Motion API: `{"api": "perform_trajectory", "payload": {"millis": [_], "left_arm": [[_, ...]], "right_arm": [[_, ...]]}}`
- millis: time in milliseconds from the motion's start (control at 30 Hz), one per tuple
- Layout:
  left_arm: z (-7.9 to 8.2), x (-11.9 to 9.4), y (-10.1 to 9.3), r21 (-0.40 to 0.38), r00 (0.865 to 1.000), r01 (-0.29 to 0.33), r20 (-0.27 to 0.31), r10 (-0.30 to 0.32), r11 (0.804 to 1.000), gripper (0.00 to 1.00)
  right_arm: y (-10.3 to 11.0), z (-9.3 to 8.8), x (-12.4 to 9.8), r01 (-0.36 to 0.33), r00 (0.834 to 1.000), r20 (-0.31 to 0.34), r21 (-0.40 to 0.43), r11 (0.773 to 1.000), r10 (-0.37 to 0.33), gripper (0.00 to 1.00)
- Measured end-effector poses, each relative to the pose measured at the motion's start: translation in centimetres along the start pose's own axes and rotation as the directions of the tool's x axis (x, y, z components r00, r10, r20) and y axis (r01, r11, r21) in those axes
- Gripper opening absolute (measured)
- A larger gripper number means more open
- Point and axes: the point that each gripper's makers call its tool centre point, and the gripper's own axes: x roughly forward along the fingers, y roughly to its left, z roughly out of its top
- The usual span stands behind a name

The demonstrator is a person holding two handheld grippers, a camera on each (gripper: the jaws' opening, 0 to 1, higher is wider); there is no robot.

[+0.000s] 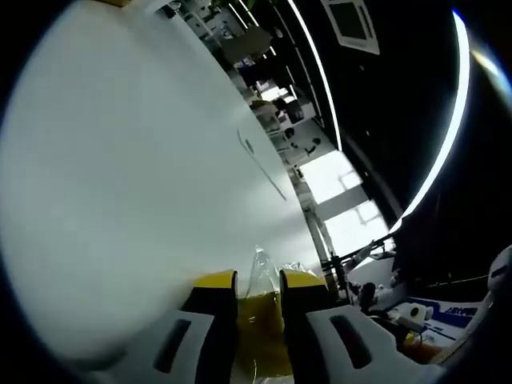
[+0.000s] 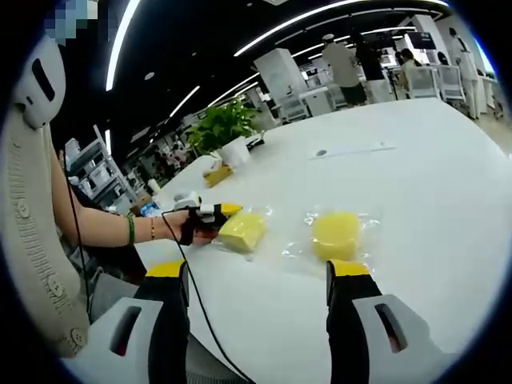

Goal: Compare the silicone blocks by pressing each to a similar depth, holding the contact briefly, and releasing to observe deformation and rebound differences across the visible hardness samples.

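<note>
Left claw (image 1: 258, 300) is seen in the left gripper view with jaws pressed in on a square yellow silicone block (image 1: 261, 328) in a clear bag, the bag's plastic sticking up between the yellow tips. White tabletop (image 1: 120, 160) is seen tilted across that view.

In the right gripper view the same left claw (image 2: 228, 211) is seen from the side, held by a person's hand (image 2: 192, 228), pinching the square yellow silicone block (image 2: 242, 231) at its left edge; the block lies on the white tabletop (image 2: 416, 200). A round yellow silicone block (image 2: 336, 234), also bagged, is seen just beside it to the right, apart from it, not touched by either claw.

Right claw (image 2: 258, 282) is spread wide, nothing between the jaws, held near the tabletop edge short of both blocks. A potted plant (image 2: 224, 128) is seen further back on the tabletop, well apart from the blocks.
</note>
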Motion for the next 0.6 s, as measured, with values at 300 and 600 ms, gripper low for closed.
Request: {"api": "perform_trajectory", "payload": {"millis": [300, 600], "left_arm": [[0.48, -0.09, 0.13, 0.022, 0.999, -0.005, 0.035, 0.004, 1.000, 0.05], [0.67, -0.19, -0.35, 0.196, 0.999, -0.048, 0.025, 0.044, 0.979, 0.00]], "right_arm": [[-0.23, 0.03, 0.08, 0.000, 1.000, -0.004, -0.002, 1.000, 0.000, 0.63], [-0.25, 0.10, 0.13, -0.007, 1.000, -0.004, -0.001, 1.000, 0.007, 0.62]]}}
